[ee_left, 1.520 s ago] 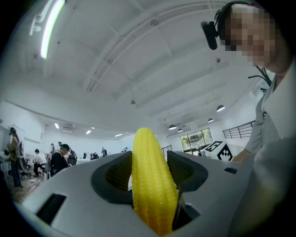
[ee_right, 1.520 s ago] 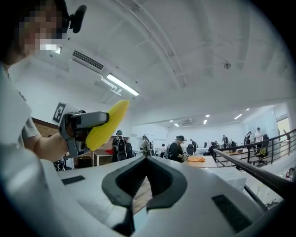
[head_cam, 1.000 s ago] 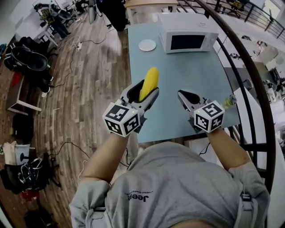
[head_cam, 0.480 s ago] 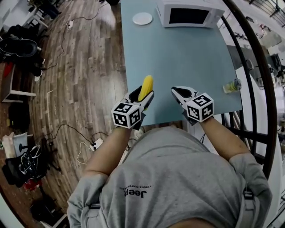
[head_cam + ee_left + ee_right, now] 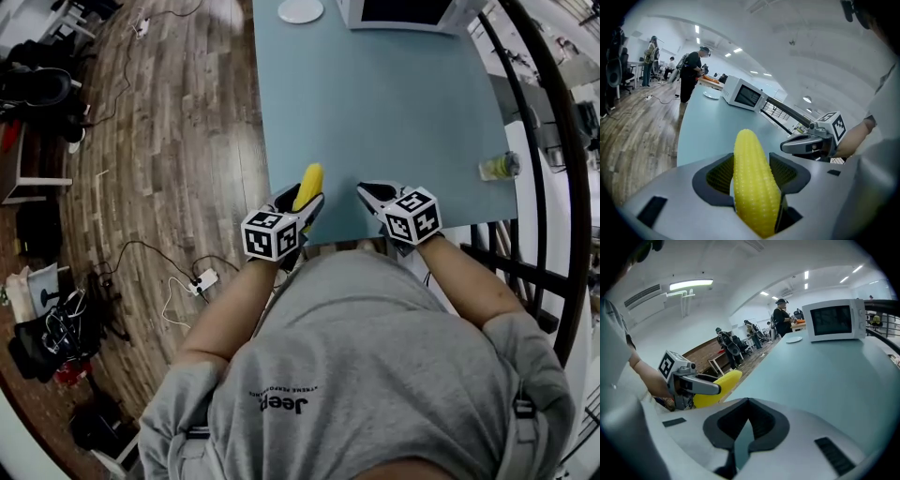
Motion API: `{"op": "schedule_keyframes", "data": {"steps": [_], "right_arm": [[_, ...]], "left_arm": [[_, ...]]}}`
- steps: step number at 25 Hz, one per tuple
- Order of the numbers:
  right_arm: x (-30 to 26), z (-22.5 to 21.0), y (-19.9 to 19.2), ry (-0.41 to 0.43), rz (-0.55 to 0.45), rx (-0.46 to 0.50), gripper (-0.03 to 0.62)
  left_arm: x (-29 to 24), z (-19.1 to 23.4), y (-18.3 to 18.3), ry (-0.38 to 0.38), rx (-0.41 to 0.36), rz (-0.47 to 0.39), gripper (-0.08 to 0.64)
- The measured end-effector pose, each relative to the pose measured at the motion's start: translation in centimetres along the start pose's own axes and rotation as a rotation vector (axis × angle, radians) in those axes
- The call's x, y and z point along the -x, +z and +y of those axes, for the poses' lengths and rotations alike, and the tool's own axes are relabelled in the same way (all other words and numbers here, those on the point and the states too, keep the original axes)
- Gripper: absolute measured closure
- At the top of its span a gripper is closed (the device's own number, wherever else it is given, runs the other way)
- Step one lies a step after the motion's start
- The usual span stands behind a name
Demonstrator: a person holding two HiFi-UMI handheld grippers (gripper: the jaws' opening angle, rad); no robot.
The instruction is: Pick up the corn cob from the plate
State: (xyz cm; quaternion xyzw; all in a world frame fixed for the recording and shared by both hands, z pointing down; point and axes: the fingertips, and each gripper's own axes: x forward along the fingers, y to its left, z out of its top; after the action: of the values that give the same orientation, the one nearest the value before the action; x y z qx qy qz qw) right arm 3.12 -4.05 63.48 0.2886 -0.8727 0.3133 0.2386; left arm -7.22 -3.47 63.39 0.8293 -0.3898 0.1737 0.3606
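My left claw (image 5: 307, 202) and right claw (image 5: 367, 191) are sinking toward the desk (image 5: 394, 112). The left is clamping the corn cob (image 5: 310, 182). The right, at its 3 o'clock, is sitting closed, empty.

Yellow corn cob (image 5: 754, 183), pale blue table (image 5: 375, 112), white microwave (image 5: 834, 319)

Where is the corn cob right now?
In the head view the corn cob is clamped in the left gripper at the near edge of the table, just left of the right gripper, far from the plate at the far end.
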Motion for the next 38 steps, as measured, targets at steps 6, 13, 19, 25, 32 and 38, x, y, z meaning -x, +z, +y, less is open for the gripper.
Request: {"op": "schedule_keyframes", "data": {"steps": [6, 13, 19, 25, 32, 38], "right_arm": [[-0.9, -0.3, -1.9, 0.005, 0.043, -0.003, 0.577], [-1.4, -0.5, -2.8, 0.019, 0.062, -0.01, 0.577], [-1.6, -0.8, -3.9, 0.021, 0.085, -0.035, 0.577], [-1.6, -1.0, -4.3, 0.023, 0.086, -0.073, 0.577], [-1.4, -1.1, -4.0, 0.022, 0.09, -0.041, 0.578], [-1.5, -0.9, -3.7, 0.019, 0.1, -0.015, 0.578]], "left_arm": [[-0.8, 0.8, -3.3, 0.006, 0.001, 0.07, 0.308], [-1.1, 1.3, -6.1, 0.014, -0.013, 0.129, 0.308], [-0.9, 1.9, -6.8, 0.024, -0.023, 0.148, 0.308], [-0.8, 1.5, -6.6, 0.016, -0.024, 0.143, 0.308], [-0.9, 1.3, -6.1, 0.014, -0.038, 0.138, 0.308], [-0.7, 1.4, -5.8, 0.012, -0.045, 0.135, 0.308]]}}
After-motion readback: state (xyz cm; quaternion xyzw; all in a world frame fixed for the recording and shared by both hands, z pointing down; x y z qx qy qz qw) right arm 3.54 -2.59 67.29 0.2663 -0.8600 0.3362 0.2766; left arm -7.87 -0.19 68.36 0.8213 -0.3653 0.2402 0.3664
